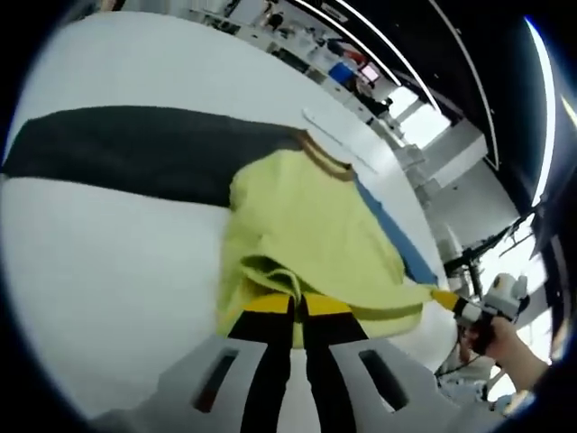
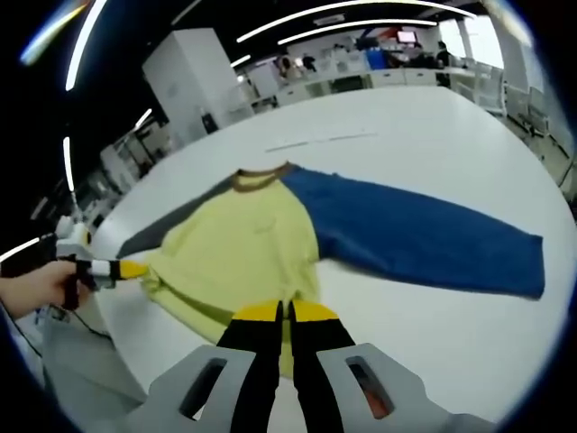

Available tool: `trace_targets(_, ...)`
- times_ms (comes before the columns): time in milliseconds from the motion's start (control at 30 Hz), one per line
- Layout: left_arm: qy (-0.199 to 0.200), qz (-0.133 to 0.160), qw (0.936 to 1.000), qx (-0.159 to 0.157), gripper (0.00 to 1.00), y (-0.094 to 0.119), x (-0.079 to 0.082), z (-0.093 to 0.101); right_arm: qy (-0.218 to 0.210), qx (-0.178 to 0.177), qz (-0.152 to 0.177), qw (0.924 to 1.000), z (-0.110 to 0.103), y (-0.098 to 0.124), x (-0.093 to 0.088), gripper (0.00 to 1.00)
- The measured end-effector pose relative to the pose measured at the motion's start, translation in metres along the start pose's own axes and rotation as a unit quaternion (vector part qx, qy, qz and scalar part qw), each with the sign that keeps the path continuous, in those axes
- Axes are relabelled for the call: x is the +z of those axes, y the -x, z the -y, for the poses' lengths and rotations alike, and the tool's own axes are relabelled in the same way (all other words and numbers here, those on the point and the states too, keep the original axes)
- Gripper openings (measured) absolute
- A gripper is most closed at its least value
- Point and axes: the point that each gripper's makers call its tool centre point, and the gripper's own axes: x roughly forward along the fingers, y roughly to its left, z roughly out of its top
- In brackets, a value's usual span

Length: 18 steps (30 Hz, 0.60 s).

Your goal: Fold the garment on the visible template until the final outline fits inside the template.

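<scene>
Item: yellow-bodied sweatshirt with brown collar (image 2: 257,239), one dark grey sleeve (image 1: 135,149) and one blue sleeve (image 2: 415,230), spread flat on the round white desk (image 2: 433,135).

Your left claw (image 1: 297,305): yellow-tipped jaws pinched together on the near hem, cloth bunched between them.

Your right claw (image 2: 287,311): jaws likewise closed on the hem's yellow fabric.

Far side: office furniture and screens, too small to tell apart.

The garment (image 2: 270,239) lies spread on the white table (image 2: 433,126) — yellow body, brown collar, blue sleeve stretched out flat. The right gripper (image 2: 287,314) has its jaws pinched together on the yellow hem. At the hem's far corner, the left gripper (image 2: 135,269) — its yellow tips touching the cloth.
</scene>
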Motion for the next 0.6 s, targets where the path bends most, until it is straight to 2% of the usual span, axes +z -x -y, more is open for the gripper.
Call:
trace_targets(167, -0.009, 0.007, 0.9999, -0.001, 0.0, 0.005, 0.003, -0.003, 0.002, 0.0, 0.006, 1.0, -0.002, 0.004, 0.003, 0.04)
trace_targets(233, 0.004, 0.014, 0.9999, -0.005, 0.0, 0.012, 0.006, -0.006, 0.007, 0.0, 0.01, 0.9999, -0.004, 0.009, 0.005, 0.04)
trace_targets(600, -0.021, 0.034, 0.9992, -0.006, 0.0, 0.034, 0.02, -0.01, 0.003, -0.001, 0.034, 0.9994, -0.009, 0.025, 0.015, 0.04)
